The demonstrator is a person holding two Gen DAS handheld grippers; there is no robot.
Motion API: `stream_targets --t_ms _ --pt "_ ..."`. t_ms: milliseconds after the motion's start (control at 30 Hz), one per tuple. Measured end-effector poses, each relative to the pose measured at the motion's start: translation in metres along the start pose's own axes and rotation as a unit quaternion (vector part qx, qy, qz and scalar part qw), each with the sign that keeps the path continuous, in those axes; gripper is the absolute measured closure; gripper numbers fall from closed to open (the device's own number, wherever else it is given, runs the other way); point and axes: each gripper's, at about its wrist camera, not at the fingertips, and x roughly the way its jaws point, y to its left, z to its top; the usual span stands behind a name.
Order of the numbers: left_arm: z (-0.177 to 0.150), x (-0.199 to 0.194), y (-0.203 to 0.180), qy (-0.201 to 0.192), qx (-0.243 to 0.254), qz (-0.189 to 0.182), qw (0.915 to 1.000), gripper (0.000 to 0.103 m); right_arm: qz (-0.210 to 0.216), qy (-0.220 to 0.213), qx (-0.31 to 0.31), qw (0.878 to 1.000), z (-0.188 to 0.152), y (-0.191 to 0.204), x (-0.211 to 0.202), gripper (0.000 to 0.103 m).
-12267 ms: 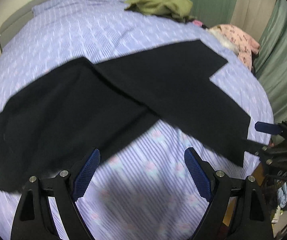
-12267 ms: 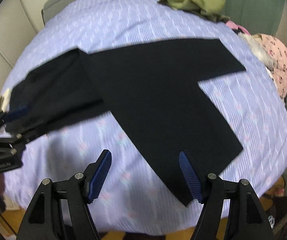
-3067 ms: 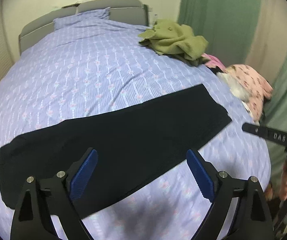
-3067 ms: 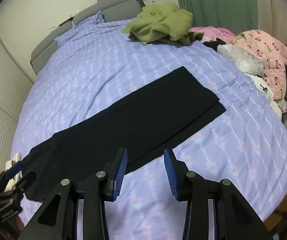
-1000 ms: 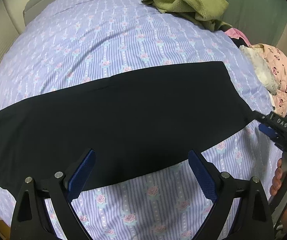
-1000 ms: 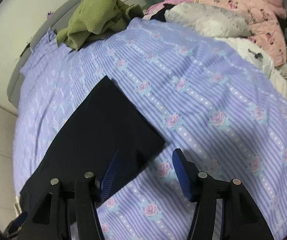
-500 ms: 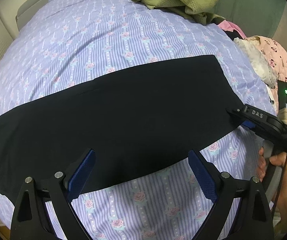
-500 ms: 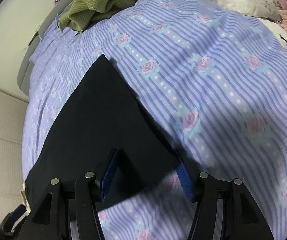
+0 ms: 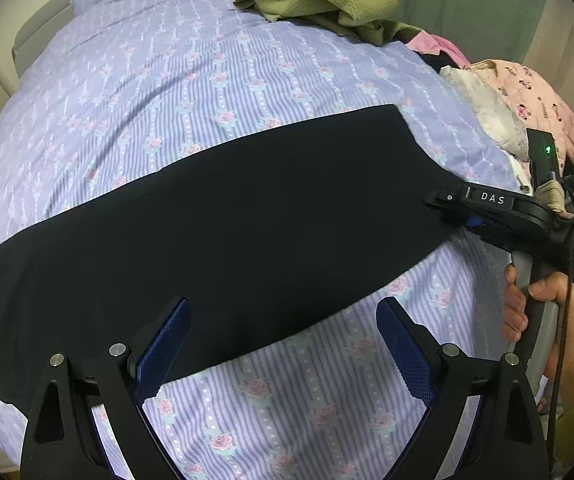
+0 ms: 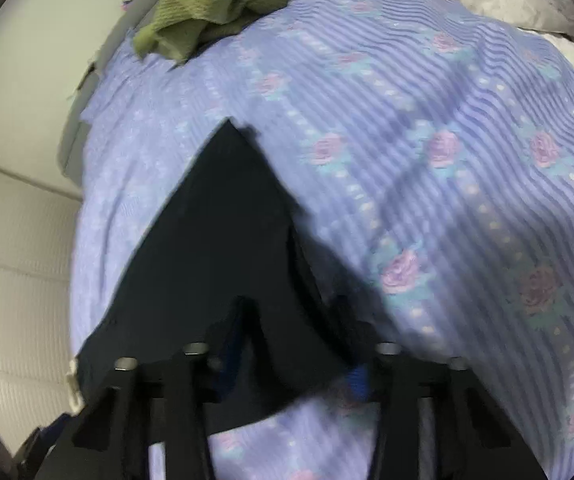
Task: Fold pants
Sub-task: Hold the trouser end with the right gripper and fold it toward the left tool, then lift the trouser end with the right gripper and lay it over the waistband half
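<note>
Lavender floral bedsheet carries black pants, stretched from 8 to 2 o'clock. Left gripper hovers, fingers spread wide and empty. Right gripper has been closing; its fingers pinch the pants' hem.

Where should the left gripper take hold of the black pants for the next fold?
Probably the waist end of the black pants, coming from above at the near edge: the pants lie flat, legs stacked, and the right gripper is already at the hem end, while the left gripper hangs open over the middle.
</note>
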Motion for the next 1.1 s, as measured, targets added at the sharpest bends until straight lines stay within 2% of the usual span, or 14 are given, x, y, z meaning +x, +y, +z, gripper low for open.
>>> stream_targets --t_ms 33,100,167,300,400,500,600,733,800,967,1100 --pt "0.000 -0.003 0.000 -0.003 0.002 -0.002 1.0000 0.009 0.027 0.001 0.003 1.000 -0.001 0.004 -0.004 0.071" --pt "0.000 -0.009 0.001 -0.014 0.005 0.003 0.9999 0.009 0.036 -0.018 -0.002 0.999 -0.001 0.013 -0.011 0.070" --pt "0.000 -0.010 0.004 -0.015 0.002 0.010 0.9998 0.009 0.014 -0.030 0.008 0.999 0.001 0.014 -0.008 0.070" --pt "0.000 -0.011 0.011 -0.009 -0.017 0.006 0.9998 0.009 -0.018 -0.010 0.035 0.999 0.005 0.011 0.014 0.070" --pt "-0.001 -0.015 0.018 -0.011 -0.022 0.010 0.9996 0.009 -0.032 -0.023 0.025 0.999 0.003 0.021 0.006 0.078" --pt "-0.006 -0.023 0.033 -0.012 -0.030 0.017 0.9993 0.009 -0.060 -0.042 -0.001 0.997 0.001 0.046 -0.011 0.080" --pt "-0.015 -0.035 0.053 -0.011 -0.045 0.020 0.9987 0.009 -0.099 -0.067 -0.067 0.991 0.000 0.092 -0.031 0.080" --pt "-0.040 -0.058 0.092 -0.011 -0.076 0.034 0.9965 0.009 -0.098 -0.081 -0.126 0.984 -0.001 0.144 -0.052 0.080" --pt "-0.056 -0.071 0.119 -0.013 -0.105 0.045 0.9934 0.009 -0.111 -0.084 -0.176 0.974 -0.008 0.181 -0.057 0.081" --pt "-0.091 -0.102 0.190 -0.026 -0.188 0.049 0.9806 0.009 -0.106 -0.067 -0.275 0.953 -0.042 0.259 -0.050 0.082" --pt "-0.107 -0.125 0.235 -0.050 -0.210 0.071 0.9739 0.009 -0.099 -0.051 -0.334 0.936 -0.082 0.320 -0.027 0.082"
